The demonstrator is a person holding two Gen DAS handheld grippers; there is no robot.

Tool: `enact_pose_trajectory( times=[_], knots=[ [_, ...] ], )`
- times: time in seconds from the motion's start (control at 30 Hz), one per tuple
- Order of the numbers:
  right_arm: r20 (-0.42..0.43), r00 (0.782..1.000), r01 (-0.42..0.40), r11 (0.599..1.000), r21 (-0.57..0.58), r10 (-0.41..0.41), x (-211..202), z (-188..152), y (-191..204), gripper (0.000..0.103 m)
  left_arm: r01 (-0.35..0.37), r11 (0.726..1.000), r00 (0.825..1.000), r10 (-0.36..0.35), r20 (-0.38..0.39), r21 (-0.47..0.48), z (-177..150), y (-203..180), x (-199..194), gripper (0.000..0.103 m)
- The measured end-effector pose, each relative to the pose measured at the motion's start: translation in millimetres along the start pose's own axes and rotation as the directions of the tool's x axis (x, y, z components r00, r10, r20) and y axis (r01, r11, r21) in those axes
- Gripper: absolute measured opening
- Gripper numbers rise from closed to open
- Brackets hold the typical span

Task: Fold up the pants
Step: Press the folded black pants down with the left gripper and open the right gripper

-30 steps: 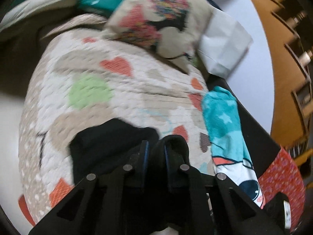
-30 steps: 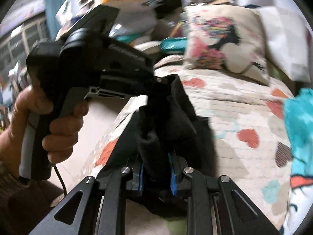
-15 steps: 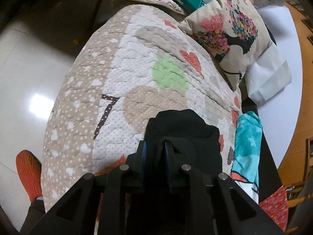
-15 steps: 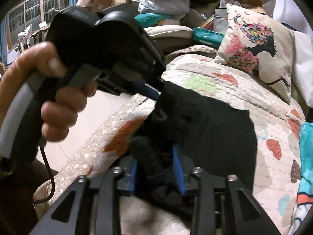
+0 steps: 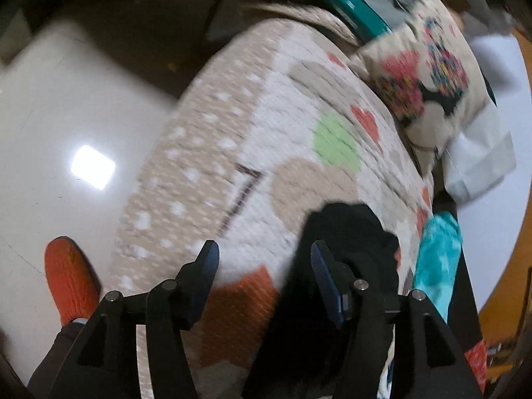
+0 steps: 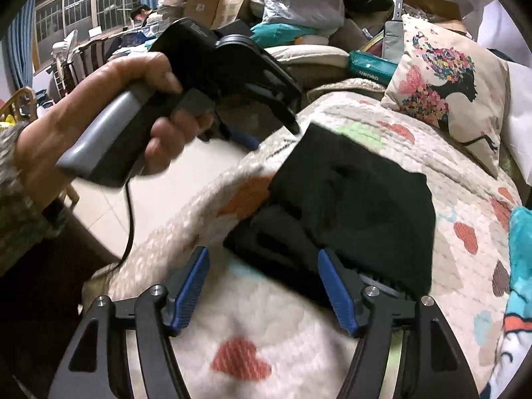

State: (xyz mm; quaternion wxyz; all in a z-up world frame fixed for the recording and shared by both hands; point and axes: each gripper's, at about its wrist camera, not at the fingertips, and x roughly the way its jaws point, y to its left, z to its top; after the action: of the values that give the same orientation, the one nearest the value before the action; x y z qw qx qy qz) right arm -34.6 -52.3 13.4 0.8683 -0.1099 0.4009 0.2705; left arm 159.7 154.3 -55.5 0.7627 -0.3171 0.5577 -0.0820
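The black pants [image 6: 352, 199] lie folded in a compact stack on the heart-patterned quilt [image 6: 392, 139]. In the left wrist view they [image 5: 349, 232] lie just right of my left gripper [image 5: 262, 262], which is open and empty above the quilt [image 5: 232, 153]. My right gripper [image 6: 262, 276] is open and empty, its right finger at the near edge of the pants. The left gripper [image 6: 269, 133] also shows in the right wrist view, held in a hand just above the pants' far left corner.
A floral cushion [image 6: 445, 83] and a white pillow [image 5: 478, 163] lie at the far end of the quilt. A turquoise garment [image 5: 435, 262] lies right of the pants. The tiled floor [image 5: 66, 133] and an orange slipper [image 5: 69, 276] are left of the quilt edge.
Both grippers have opened and let go of the black pants, which now rest folded on the quilt. Both grippers have drawn back a little.
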Motion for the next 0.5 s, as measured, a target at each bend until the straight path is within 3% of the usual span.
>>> enact_pose_trajectory(
  times=[0.13, 0.23, 0.3, 0.4, 0.43, 0.5],
  knots=[
    [-0.007, 1.0, 0.027, 0.999, 0.027, -0.026, -16.0, -9.2, -9.3, 0.073, 0.017, 1.0, 0.995, -0.016, 0.094, -0.016, 2.6, 2.6, -21.9, 0.057],
    [0.005, 0.998, 0.055, 0.995, 0.079, -0.056, -27.0, -12.1, -25.0, 0.073, 0.029, 0.994, 0.987, -0.045, 0.155, 0.107, -10.5, -27.1, -37.8, 0.057],
    [0.014, 0.996, 0.082, 0.989, 0.125, -0.084, -30.6, -13.2, -39.1, 0.073, 0.067, 0.974, 0.978, -0.107, 0.177, 0.218, -26.5, -54.0, -43.7, 0.057],
    [0.006, 0.996, 0.087, 0.978, 0.192, -0.09, -27.1, -10.8, -57.5, 0.073, 0.14, 0.93, 0.977, -0.185, 0.105, 0.34, -47.4, -85.8, -30.0, 0.057],
    [0.006, 0.997, 0.08, 0.976, 0.204, -0.083, -25.6, -10.0, -60.8, 0.073, 0.14, 0.927, 0.98, -0.18, 0.084, 0.349, -50.6, -90.3, -21.9, 0.057],
    [0.008, 0.997, 0.074, 0.976, 0.207, -0.077, -19.4, -5.5, -64.9, 0.073, 0.072, 0.94, 0.994, -0.094, 0.05, 0.334, -51.5, -90.3, 2.4, 0.057]
  ],
)
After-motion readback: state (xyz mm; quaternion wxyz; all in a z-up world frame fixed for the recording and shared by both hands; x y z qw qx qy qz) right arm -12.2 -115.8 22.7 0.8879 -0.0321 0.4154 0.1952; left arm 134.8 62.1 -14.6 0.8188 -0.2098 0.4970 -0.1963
